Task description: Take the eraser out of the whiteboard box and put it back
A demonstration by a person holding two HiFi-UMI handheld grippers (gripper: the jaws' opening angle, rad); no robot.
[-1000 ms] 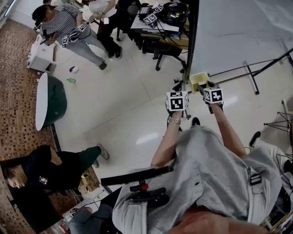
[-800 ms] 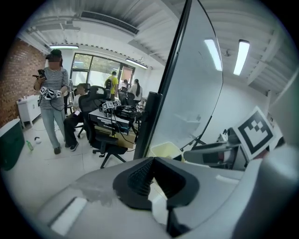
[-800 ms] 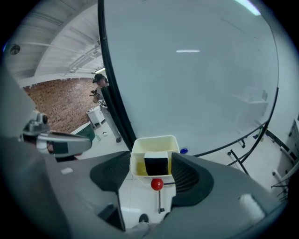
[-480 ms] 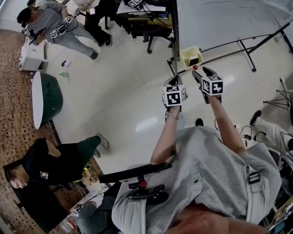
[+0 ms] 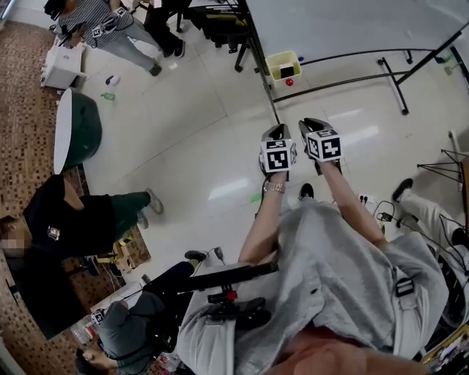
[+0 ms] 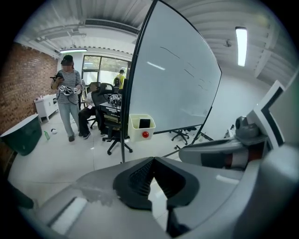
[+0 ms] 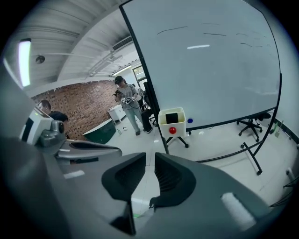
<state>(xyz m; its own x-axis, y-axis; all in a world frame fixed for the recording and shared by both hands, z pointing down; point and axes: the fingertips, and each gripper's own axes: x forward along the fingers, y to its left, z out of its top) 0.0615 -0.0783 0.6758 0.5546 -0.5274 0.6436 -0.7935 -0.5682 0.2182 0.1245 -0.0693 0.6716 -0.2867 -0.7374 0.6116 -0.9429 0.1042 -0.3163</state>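
The pale yellow whiteboard box (image 5: pixel 272 64) hangs on the whiteboard's post, well ahead of both grippers. The black eraser (image 6: pixel 144 123) stands inside it, and a red magnet (image 7: pixel 172 130) sits on its front. The box (image 6: pixel 135 130) (image 7: pixel 163 125) and the eraser (image 7: pixel 172 117) show small in both gripper views. My left gripper (image 5: pixel 275 132) (image 6: pixel 153 159) is shut, its tips touching with nothing between them. Beside it, my right gripper (image 5: pixel 311 124) (image 7: pixel 150 161) is also shut and holds nothing. Both hang over bare floor, side by side.
The whiteboard (image 5: pixel 352 22) stands on a black wheeled frame (image 5: pixel 399 95) to the right. Office chairs (image 6: pixel 107 116) and a desk are behind the box. A person in a striped shirt (image 6: pixel 67 98) stands far left, near a green round table (image 5: pixel 77 128). Another person crouches at my left (image 5: pixel 73 227).
Both grippers have drawn back from the box, which now lies farther off in the head view. The right gripper's jaws, open before, have closed on nothing.
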